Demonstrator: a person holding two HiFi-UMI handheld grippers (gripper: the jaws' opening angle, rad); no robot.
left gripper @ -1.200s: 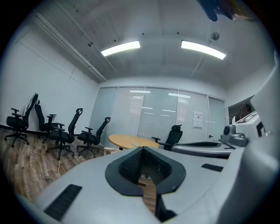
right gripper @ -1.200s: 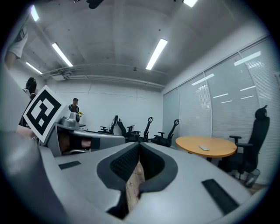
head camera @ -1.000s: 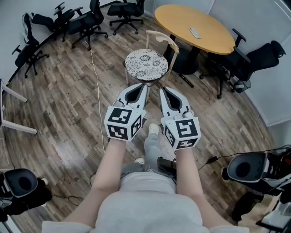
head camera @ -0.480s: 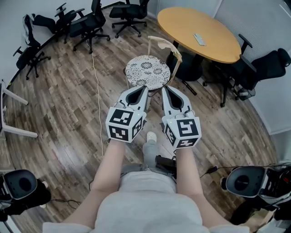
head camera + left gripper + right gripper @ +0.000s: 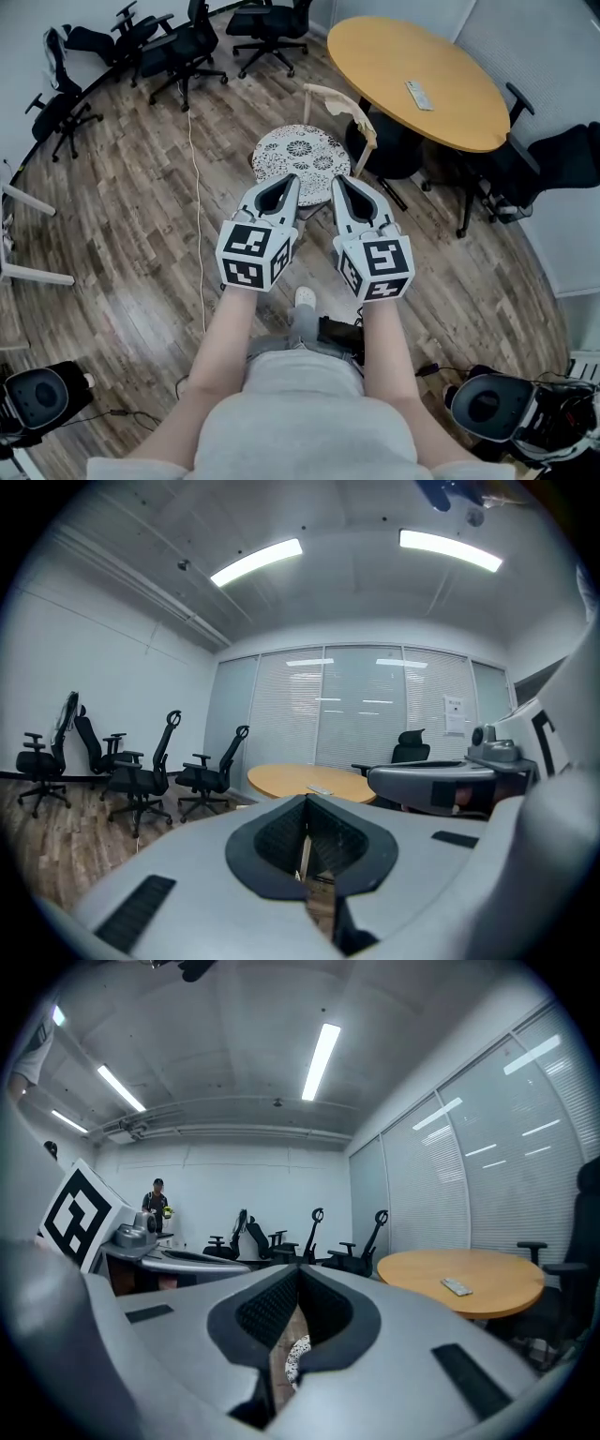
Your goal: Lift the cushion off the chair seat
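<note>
Two grippers are held out side by side over the wood floor [image 5: 131,216]. The left gripper [image 5: 290,180] has its jaws pressed together with nothing in them, and so does the right gripper [image 5: 340,181] (both tips point at the chair). The cushion [image 5: 298,153], round and white with dark flower shapes, lies on the seat of the wooden chair [image 5: 342,101]. The tips show over its near edge. A round yellow table [image 5: 412,52] stands beside the chair, with a remote [image 5: 419,95] on it.

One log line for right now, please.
stage: pre-grasp | left gripper: shut, empty | right gripper: shut, empty | round patterned cushion: on wooden chair seat, not gripped
</note>
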